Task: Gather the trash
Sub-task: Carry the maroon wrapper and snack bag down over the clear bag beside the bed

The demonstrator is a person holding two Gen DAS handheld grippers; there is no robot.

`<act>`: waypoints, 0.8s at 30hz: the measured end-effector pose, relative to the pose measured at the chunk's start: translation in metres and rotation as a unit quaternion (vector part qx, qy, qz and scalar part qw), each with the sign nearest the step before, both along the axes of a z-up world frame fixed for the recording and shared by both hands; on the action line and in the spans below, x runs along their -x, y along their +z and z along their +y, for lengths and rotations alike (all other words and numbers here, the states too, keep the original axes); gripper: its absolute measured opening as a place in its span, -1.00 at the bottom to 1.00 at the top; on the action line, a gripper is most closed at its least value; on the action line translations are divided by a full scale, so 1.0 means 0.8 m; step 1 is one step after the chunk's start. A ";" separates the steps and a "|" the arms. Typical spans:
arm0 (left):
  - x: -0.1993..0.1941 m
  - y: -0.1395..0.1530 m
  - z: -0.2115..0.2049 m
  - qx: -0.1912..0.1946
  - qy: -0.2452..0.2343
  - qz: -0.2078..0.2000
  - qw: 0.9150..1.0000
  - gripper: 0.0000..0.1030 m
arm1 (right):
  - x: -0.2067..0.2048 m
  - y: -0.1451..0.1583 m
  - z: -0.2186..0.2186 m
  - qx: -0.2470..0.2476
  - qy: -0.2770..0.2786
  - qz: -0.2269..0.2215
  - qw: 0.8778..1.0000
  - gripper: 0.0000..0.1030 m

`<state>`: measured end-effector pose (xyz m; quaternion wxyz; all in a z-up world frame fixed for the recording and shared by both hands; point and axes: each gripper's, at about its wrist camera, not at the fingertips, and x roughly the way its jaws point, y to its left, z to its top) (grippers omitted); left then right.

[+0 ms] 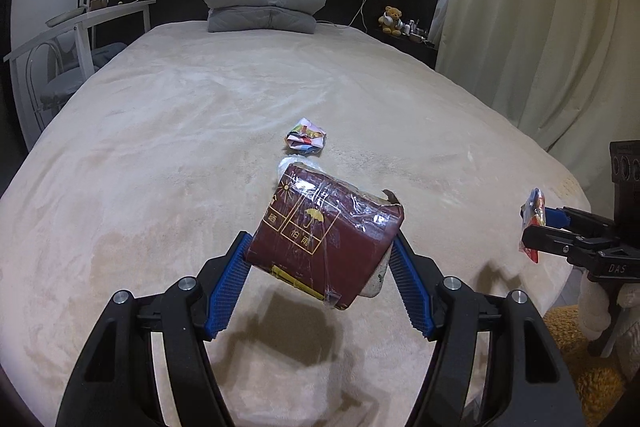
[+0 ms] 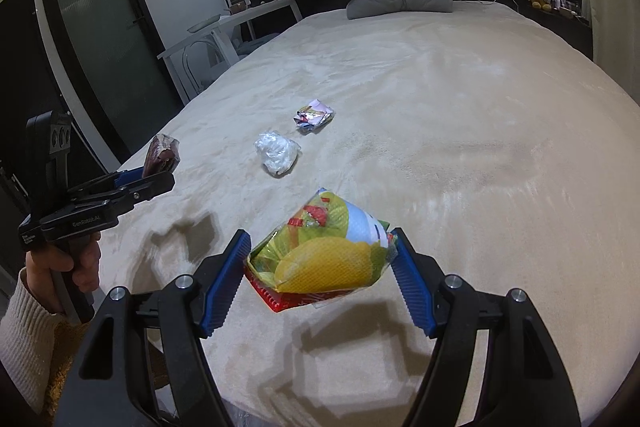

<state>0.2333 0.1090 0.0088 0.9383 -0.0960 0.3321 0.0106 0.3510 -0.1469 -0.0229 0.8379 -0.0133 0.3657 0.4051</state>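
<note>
- The left gripper (image 1: 320, 251) clamps a dark red packet (image 1: 324, 231) wrapped in clear film, held above the bed (image 1: 160, 147); its long axis tilts up to the left.
- The packet bears a gold sun, an umbrella and Chinese characters.
- The right gripper (image 2: 320, 255) grips a yellow-green snack wrapper (image 2: 324, 251) above the bed.
- A crumpled clear plastic bag (image 2: 277, 151) and a crumpled colourful wrapper (image 2: 315, 117) lie on the bed, near each other.
- "GenRobot.AI" shows on the left gripper's body.

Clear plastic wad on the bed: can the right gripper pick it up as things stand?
Probably not yet. The right gripper is shut on a yellow snack bag, so its jaws are full. The clear plastic wad lies unobstructed on the blanket ahead.
</note>
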 end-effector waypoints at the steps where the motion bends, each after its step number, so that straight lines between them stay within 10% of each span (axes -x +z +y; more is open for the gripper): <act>1: 0.008 0.000 -0.002 0.004 0.001 -0.002 1.000 0.30 | 0.006 0.000 -0.003 -0.001 0.000 -0.001 1.000 0.36; 24: 0.141 -0.012 -0.106 0.027 -0.038 -0.030 0.998 0.30 | 0.137 -0.014 -0.075 -0.024 -0.012 0.007 1.000 0.36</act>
